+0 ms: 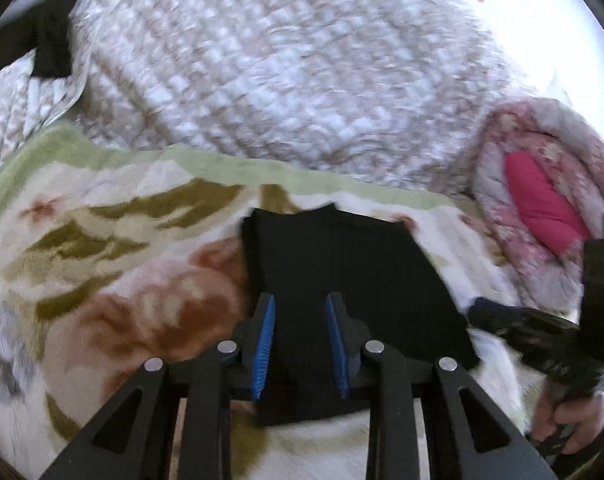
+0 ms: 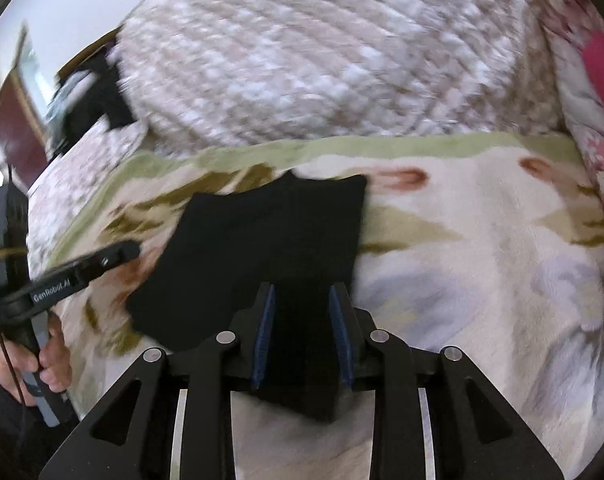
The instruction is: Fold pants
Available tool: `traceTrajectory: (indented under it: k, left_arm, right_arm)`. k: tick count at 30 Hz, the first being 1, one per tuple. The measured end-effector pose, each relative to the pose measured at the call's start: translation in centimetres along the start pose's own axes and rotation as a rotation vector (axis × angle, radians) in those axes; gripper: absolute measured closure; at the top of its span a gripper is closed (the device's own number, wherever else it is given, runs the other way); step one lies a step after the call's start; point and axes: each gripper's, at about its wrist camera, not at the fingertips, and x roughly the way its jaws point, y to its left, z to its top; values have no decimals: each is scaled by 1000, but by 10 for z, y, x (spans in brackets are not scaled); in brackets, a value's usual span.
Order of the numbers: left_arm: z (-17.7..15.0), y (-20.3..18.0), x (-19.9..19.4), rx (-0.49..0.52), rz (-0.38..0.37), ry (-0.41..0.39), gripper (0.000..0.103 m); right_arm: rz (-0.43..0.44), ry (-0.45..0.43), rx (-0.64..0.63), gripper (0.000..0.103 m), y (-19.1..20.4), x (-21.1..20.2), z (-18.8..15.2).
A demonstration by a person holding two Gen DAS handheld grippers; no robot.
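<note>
Black pants (image 1: 342, 264) lie folded into a compact rectangle on a floral fleece blanket (image 1: 121, 280). My left gripper (image 1: 300, 298) hovers over their near part, its blue pads apart with black cloth showing flat in the gap and not pinched. In the right wrist view the same pants (image 2: 261, 240) lie under my right gripper (image 2: 302, 288), whose pads also stand apart over the near edge. Each view catches the other gripper at the pants' side: the right gripper (image 1: 478, 304) and the left gripper (image 2: 129, 248), each held by a hand (image 2: 49, 360).
A quilted beige-and-white cover (image 1: 281, 72) bulges behind the blanket. A pink floral quilt (image 1: 542, 200) lies bunched at the right. A dark object (image 2: 97, 96) sits at the far left, beside a wooden frame.
</note>
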Motion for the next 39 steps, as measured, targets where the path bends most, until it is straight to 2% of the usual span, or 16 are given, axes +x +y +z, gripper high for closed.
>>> traceTrajectory:
  k: [2,5,7,12,17,19,22,30,39]
  left_arm:
    - [-11,-11,-2,27,-17,14,74]
    - [-29,-18,14,55,14,79,74]
    - [-34,-20,18,69,36,77,74]
    - [-30,-34,1,88,60,70,74]
    - [-41,-43,-14,95,83,80,74]
    - [-48,-46,-18,96,85,86,74]
    - [-58,-49,-23,101,94,99,74]
    - [-75,-45,-25,99,118,127,74]
    - [-79,-31,-4,85,164,147,74]
  right_arm:
    - [-4,20,-49,74,13,5,-10]
    - [-34,108,-77,74,17,27,-24]
    - [-49,91,-104,74,20,25,-26]
    - [-50,73,-81,74,22,4,-23]
    - [-55,57,-52,74,22,-21,-35]
    - [-54,59,-43,65,22,-29,-42]
    - [-54,62,-34,63,23,-36,-52]
    - [-51,91,-43,63,31,-32,-66]
    - [-88,119,-67,63,30,-9,-71]
